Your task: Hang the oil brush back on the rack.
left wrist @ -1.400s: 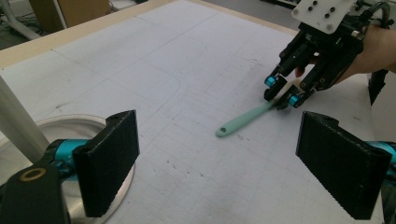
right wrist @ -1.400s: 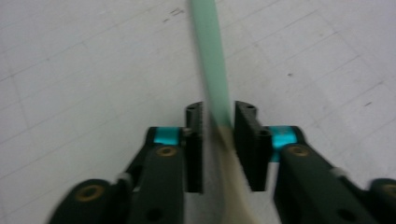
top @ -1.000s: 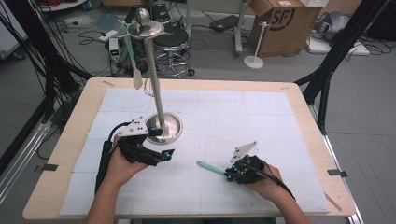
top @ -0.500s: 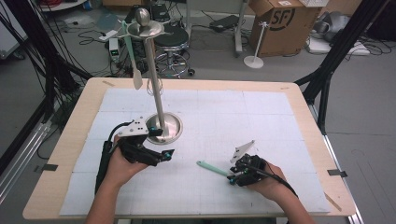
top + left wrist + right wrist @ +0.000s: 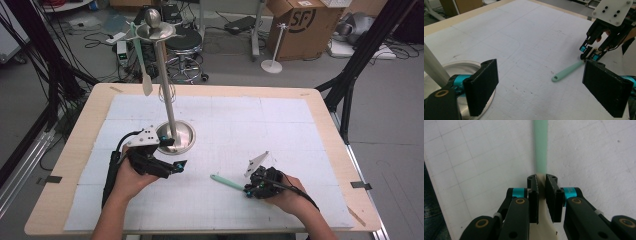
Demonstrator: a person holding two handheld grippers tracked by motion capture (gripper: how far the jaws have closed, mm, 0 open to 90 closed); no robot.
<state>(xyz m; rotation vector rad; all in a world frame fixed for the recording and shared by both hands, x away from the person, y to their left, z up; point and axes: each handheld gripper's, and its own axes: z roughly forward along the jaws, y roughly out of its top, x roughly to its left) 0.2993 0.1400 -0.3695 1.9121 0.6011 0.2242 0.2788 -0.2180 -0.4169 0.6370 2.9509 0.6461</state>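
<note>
The spatula (image 5: pixel 227 182) lies flat on the mat (image 5: pixel 280 125), and my right gripper (image 5: pixel 248 190) has it by one end: the jaws are pressed in on the cream blade where it meets the mint handle, with only a thin gap left between the pads (image 5: pixel 550 192). From that gripper the handle runs straight ahead along the jaw line, so its long axis continues the gripper's own reach, with the free, holed end farthest from it. That free end points toward my left gripper (image 5: pixel 181 165), which sits well apart from it with jaws spread wide and nothing between them. In the left gripper view the spatula (image 5: pixel 567 71) lies ahead and to the right of the jaws, with the right gripper (image 5: pixel 587 53) at its far end. The stand (image 5: pixel 165 85) rises just beside the left gripper, its base (image 5: pixel 186 142) near the left jaw. I judge the right hand is the one to lift; the hanging rack is on the left gripper's side.
</note>
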